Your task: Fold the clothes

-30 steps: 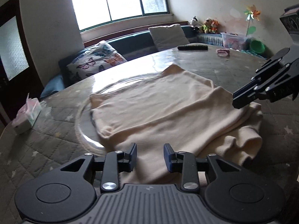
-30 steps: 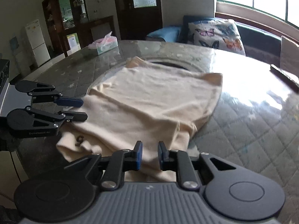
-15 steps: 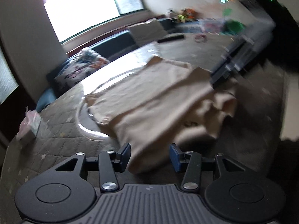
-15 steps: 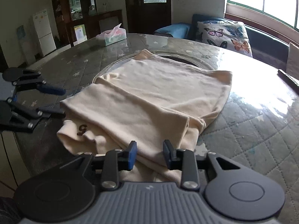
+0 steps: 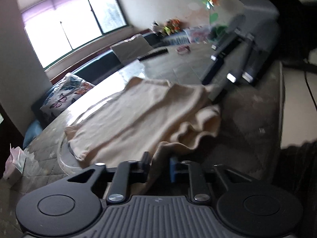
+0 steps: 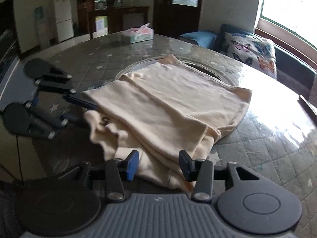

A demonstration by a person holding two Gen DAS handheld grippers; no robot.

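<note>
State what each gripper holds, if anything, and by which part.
The left gripper grips the cream garment at a near corner of its edge. The right gripper is open around the near hem, holding nothing.

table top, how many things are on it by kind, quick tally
cream garment: 1
tissue box: 1
black remote: 1
small pink item, too blurred to name: 1
total: 4

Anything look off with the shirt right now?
Yes: the shirt's near edge is bunched and hangs off the table edge between both grippers, not lying flat like the far half.
</note>
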